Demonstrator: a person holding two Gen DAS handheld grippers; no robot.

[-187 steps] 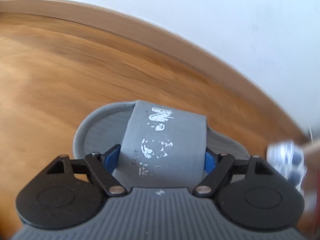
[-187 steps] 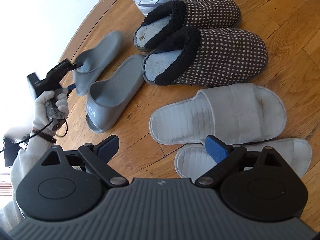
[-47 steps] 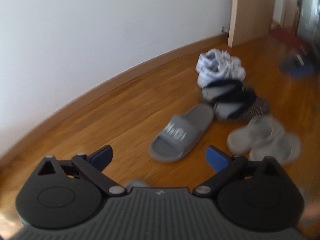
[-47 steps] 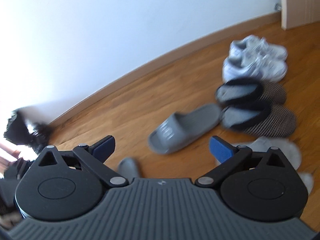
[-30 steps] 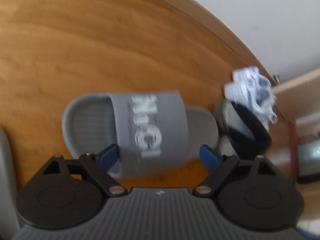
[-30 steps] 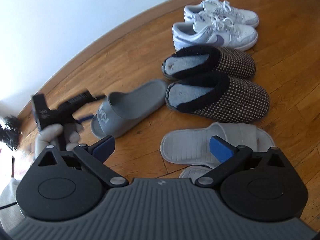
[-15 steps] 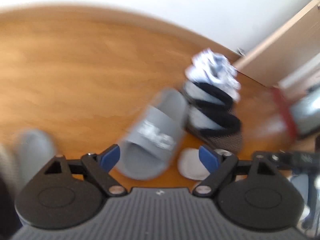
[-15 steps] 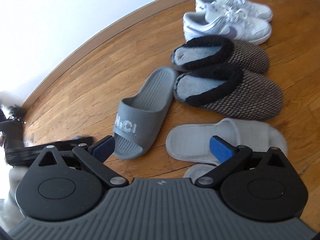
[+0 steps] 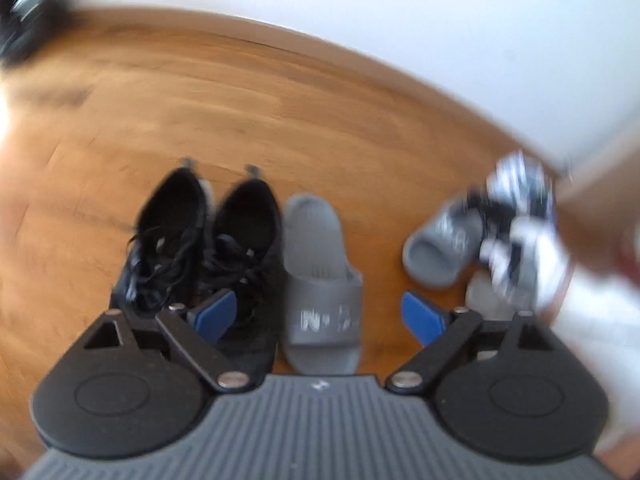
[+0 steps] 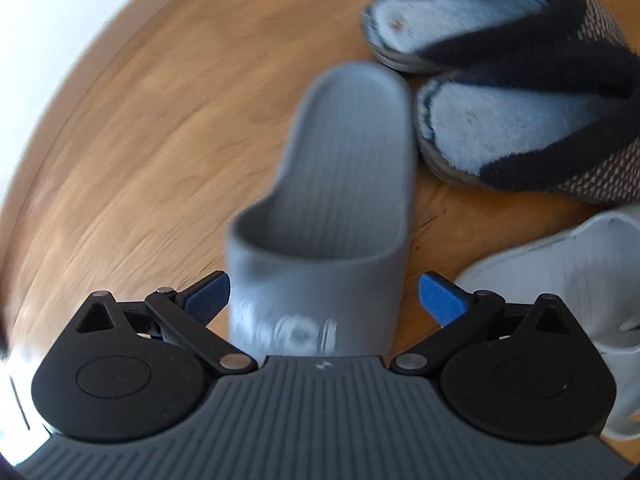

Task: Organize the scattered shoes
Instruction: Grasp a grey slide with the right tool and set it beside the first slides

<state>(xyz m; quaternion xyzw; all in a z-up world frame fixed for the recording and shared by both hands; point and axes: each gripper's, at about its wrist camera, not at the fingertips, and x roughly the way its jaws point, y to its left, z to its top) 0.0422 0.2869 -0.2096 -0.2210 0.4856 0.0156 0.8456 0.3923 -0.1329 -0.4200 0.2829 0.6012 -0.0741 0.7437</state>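
right gripper (image 10: 324, 292) spread wide around a grey slide (image 10: 332, 200), not pinching it, left gripper (image 9: 316, 314) also released over its mate (image 9: 320, 280) beside black sneakers (image 9: 204, 240)

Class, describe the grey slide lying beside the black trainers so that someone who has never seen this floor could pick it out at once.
Start in the left wrist view at the wooden floor below the white wall, and find the pair of black lace-up trainers. Immediately to their right lies the grey slide, parallel to them. Unlike its twin, which sits apart among the slippers, it lies alongside the trainers, with faded white print on its strap.
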